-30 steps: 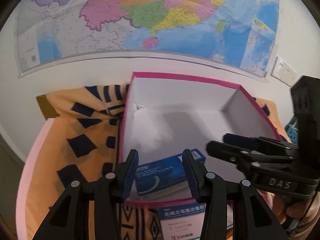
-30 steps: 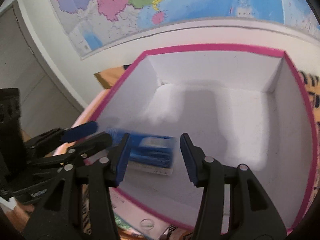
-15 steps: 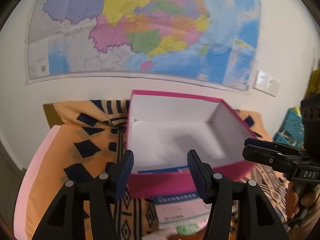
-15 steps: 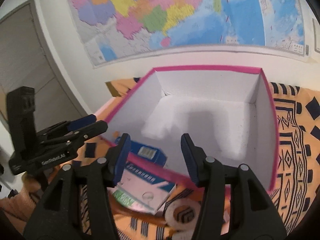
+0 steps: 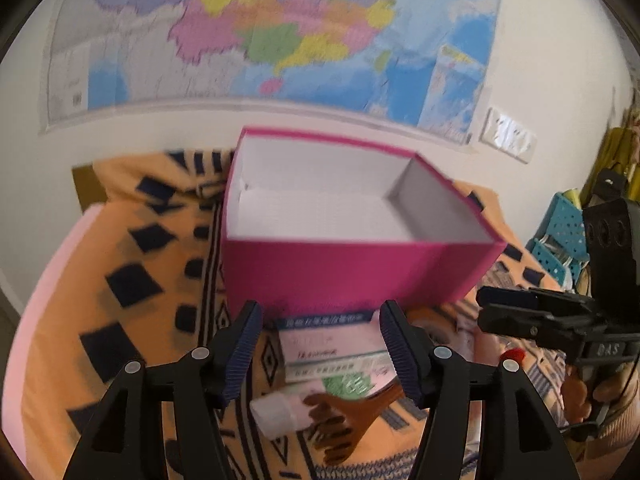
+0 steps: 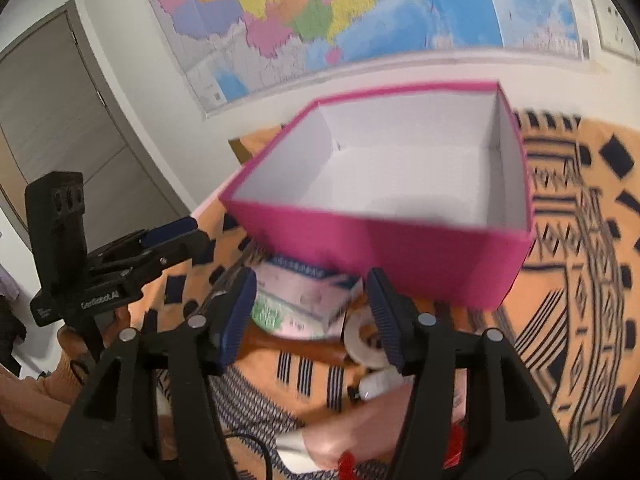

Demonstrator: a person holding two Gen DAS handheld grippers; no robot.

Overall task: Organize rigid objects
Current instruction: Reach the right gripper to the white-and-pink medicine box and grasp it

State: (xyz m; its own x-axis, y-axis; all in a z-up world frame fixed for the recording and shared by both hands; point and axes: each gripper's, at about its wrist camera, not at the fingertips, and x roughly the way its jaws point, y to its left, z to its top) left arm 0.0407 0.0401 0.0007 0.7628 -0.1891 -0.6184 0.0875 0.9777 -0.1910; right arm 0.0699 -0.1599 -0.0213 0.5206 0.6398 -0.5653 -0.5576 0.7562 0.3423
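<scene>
A pink box [image 5: 344, 276] with a white inside stands open on the orange blanket; its front wall [image 6: 400, 248] hides the floor inside. In front of it lie stacked white medicine cartons [image 5: 328, 344] [image 6: 304, 292], a brown hand-shaped wooden scratcher [image 5: 352, 412], a white bottle [image 5: 276, 412] and a white tape roll [image 6: 362, 340]. My left gripper [image 5: 320, 320] hovers over the cartons, jaws opening, nothing pressed between them. My right gripper [image 6: 311, 284] hangs over the same pile, jaws opening and empty. Each gripper also appears side-on in the other's view: right gripper [image 5: 486, 308], left gripper [image 6: 198, 232].
An orange blanket [image 5: 132, 240] with dark diamonds covers the surface, with a pink edge at the left. A wall map [image 5: 280, 32] hangs behind, a grey door [image 6: 60, 120] stands left, and a teal crate [image 5: 568, 236] sits right. A hand [image 6: 340, 444] is low in the right wrist view.
Both grippers drew back out of the pink box and widened. The blue carton stayed inside and is now hidden by the front wall. The pile in front came into view.
</scene>
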